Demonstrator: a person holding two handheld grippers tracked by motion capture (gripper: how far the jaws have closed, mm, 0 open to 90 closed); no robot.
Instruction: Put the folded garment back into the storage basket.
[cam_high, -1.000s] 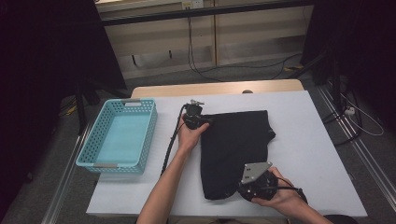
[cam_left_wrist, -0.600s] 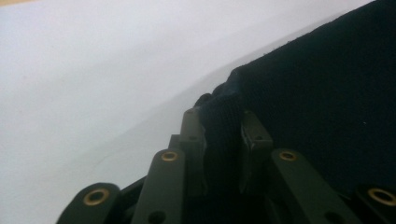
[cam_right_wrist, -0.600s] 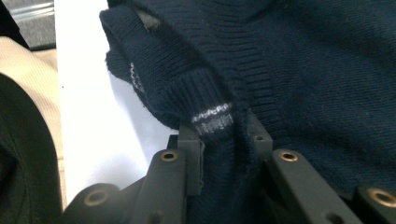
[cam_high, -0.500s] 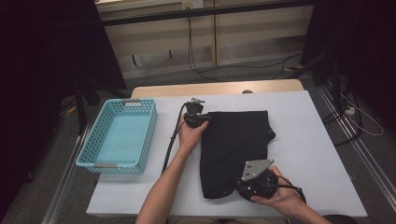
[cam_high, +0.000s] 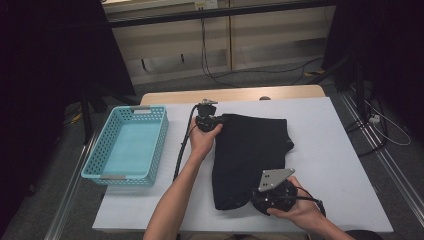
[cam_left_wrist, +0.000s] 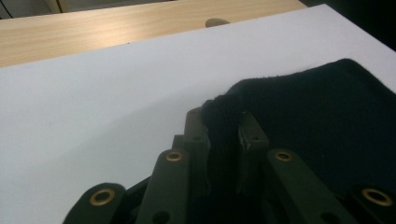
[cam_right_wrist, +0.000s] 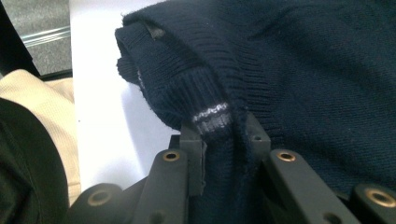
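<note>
The dark knit sweater lies flat on the white desk, at the middle of the high view, with the turquoise basket well apart at nine o'clock. The left gripper sits at the sweater's eleven o'clock corner; its jaws have just been closing, and in the left gripper view they pinch a bunched fold of the cloth between them. The right gripper holds the near edge at six o'clock, its jaws clamped on a ribbed cuff with a pale stripe.

The main risk looks like a shallow bite. The left jaws seem to hold only a thin ridge of knit at the very corner, so a brisk lift could pull it free and drop that side. On the right, the cuff appears folded over the hem; if only the sleeve is caught, the body may sag away and the fold would come out crooked. Uneven lifting of the two hands could also drag the sweater across the desk toward the near edge, where a loose part might hang off.
</note>
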